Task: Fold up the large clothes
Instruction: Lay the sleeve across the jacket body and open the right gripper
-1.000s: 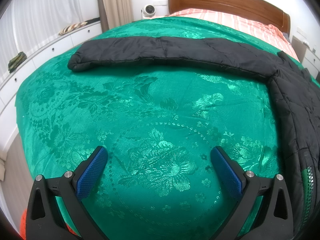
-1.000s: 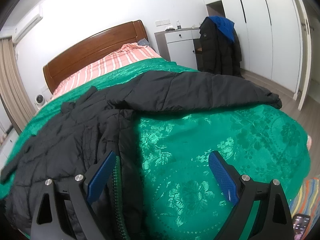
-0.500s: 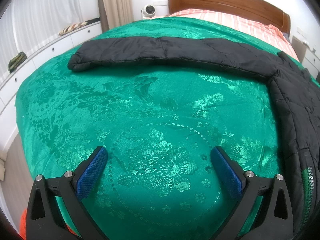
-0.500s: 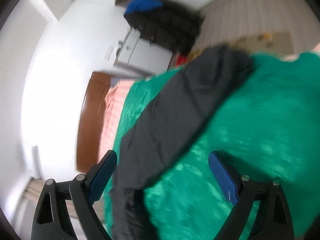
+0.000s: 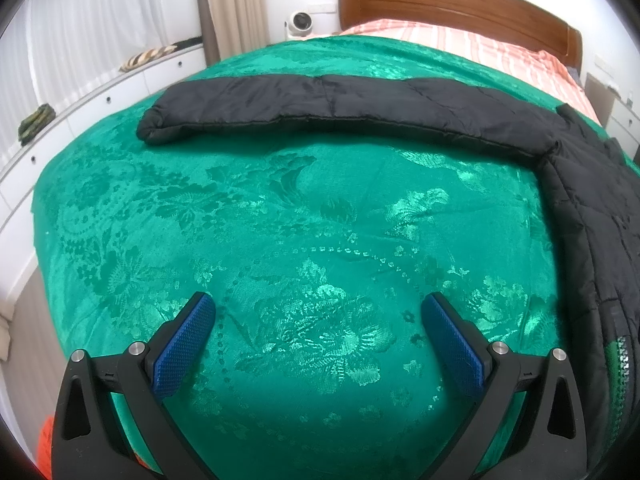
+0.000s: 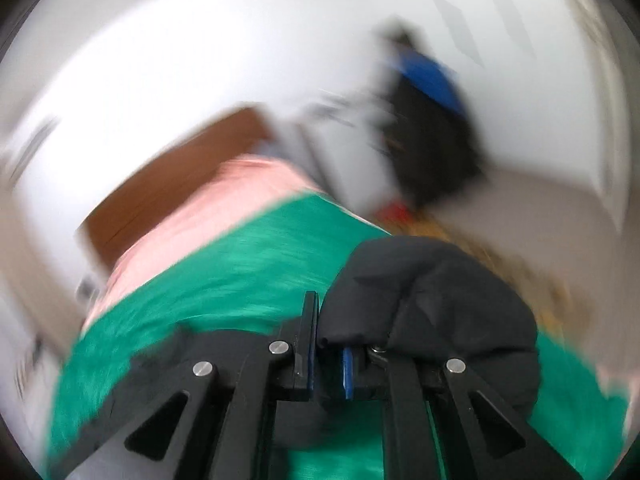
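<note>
Jaws: right gripper (image 6: 329, 354) clamped on sleeve cuff (image 6: 432, 292); left gripper (image 5: 318, 344) wide open, empty. Other sleeve (image 5: 340, 106) crosswise toward bed (image 5: 280, 208) head, left nearer.

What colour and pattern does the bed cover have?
The bed cover is shiny emerald green with a woven floral pattern; the left wrist view shows it best.

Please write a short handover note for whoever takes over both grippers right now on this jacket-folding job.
Right gripper: shut on a bunched end of the black jacket; the view is blurred.
Left gripper: open, holding nothing, over the green bedspread.
Jacket: body at the right in the left view, one sleeve stretched flat across the bed.
Done: one grip taken.
Left: every fold; probably bring the gripped part over the body, then the flat sleeve.
</note>
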A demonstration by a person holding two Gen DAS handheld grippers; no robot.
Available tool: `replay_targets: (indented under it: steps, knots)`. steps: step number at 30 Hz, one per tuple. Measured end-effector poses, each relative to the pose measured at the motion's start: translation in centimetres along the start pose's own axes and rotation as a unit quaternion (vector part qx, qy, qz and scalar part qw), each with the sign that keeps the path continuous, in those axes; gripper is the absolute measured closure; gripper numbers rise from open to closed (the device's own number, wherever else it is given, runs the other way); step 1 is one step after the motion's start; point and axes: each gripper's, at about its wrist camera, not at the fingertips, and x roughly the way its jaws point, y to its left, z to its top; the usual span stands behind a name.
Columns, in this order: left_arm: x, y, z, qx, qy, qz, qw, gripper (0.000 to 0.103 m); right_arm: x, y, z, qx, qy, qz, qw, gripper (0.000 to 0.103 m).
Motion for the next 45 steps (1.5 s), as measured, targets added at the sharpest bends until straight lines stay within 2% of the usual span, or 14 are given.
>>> replay_targets:
  steps: [2,4,6,7,9,11,14,15,18,26,31,35,40,45]
  knots:
    - [-0.1,0.0,-0.1,0.000,-0.001,0.000,1.0000,0.000,-0.9,9.0,0.8,-0.085,-0.011,0.065,0.994,0.091]
    - [0.0,0.1,0.0,-0.002,0.001,-0.003,1.0000,0.000,-0.7,16.0,0.0,-0.136,-0.001,0.110,0.985,0.091]
    - [0.0,0.2,0.1,-0.002,0.002,-0.004,1.0000,0.000,1.0,22.8,-2.5,-0.179,0.026,0.140,0.973,0.090]
    - [0.0,0.3,0.1,-0.002,0.001,-0.004,1.0000,0.000,2.2,25.9,-4.5,-0.199,0.047,0.147,0.968,0.085]
    - [0.0,0.4,0.0,-0.001,0.001,-0.004,1.0000,0.000,5.0,30.8,-9.4,-0.217,0.119,0.168,0.954,0.023]
    - [-0.1,0.4,-0.1,0.000,0.000,-0.005,1.0000,0.000,7.1,33.5,-15.3,-0.203,0.197,0.194,0.939,0.020]
    - [-0.1,0.6,-0.2,-0.001,0.000,-0.008,1.0000,0.000,6.7,34.3,-20.8,-0.190,0.245,0.229,0.923,0.020]
    - [-0.2,0.6,-0.3,-0.001,0.000,-0.008,1.0000,0.000,5.1,34.3,-22.9,-0.200,0.249,0.241,0.917,0.020]
    - [-0.2,0.4,-0.5,0.002,-0.003,-0.004,1.0000,0.000,1.5,32.3,-25.3,-0.214,0.240,0.258,0.911,0.020]
    - [-0.4,-0.1,-0.7,0.005,-0.012,0.004,0.9999,0.000,-11.4,25.9,-28.1,-0.249,0.176,0.273,0.912,0.019]
    - [-0.5,-0.9,-0.9,0.013,-0.025,0.023,0.9993,0.000,-16.6,23.2,-29.3,-0.279,0.093,0.257,0.921,0.014]
    - [-0.6,-1.2,-1.0,0.017,-0.030,0.030,0.9989,0.000,-17.0,21.7,-29.6,-0.291,0.054,0.228,0.928,0.012]
    - [-0.7,-1.3,-1.0,0.017,-0.031,0.030,0.9989,0.000,-15.1,21.3,-29.7,-0.278,0.064,0.215,0.934,0.012]
    - [-0.7,-1.2,-1.1,0.017,-0.031,0.030,0.9989,0.000,-14.7,20.9,-30.6,-0.287,0.077,0.211,0.931,0.012]
